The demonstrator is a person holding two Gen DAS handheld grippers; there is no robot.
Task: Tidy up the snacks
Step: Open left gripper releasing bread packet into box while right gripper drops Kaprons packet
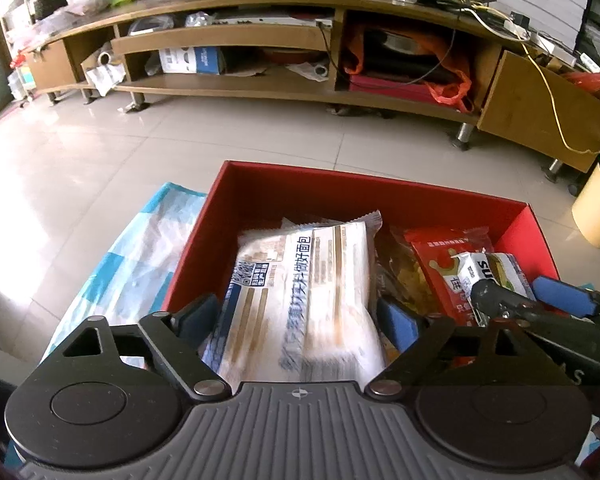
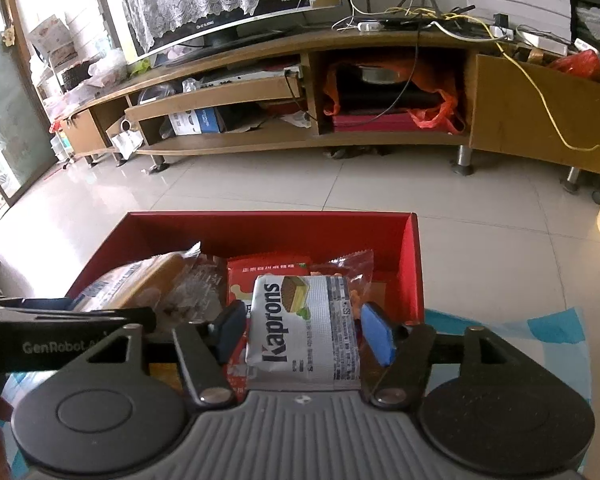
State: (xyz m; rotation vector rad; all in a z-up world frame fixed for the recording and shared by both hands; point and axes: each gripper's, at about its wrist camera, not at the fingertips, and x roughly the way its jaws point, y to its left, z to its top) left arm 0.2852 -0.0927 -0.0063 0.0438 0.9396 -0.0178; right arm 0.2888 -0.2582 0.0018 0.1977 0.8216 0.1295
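Both grippers' jaws stand apart, the left gripper [image 1: 296, 316] straddling a bread packet [image 1: 300, 292] and the right gripper [image 2: 303, 332] a wafer packet [image 2: 304, 332], each snack apparently released inside the red box [image 2: 410, 264], its evident collecting place.

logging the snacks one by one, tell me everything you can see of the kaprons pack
The Kaprons pack is a small flat silvery-white foil wrapper with black lettering, a picture of a layered wafer and fine print down one side. It lies inside the red box, on top of a red snack bag. It sits between the fingers of the right hand-held gripper; a gap shows at the blue pad, so it looks released.
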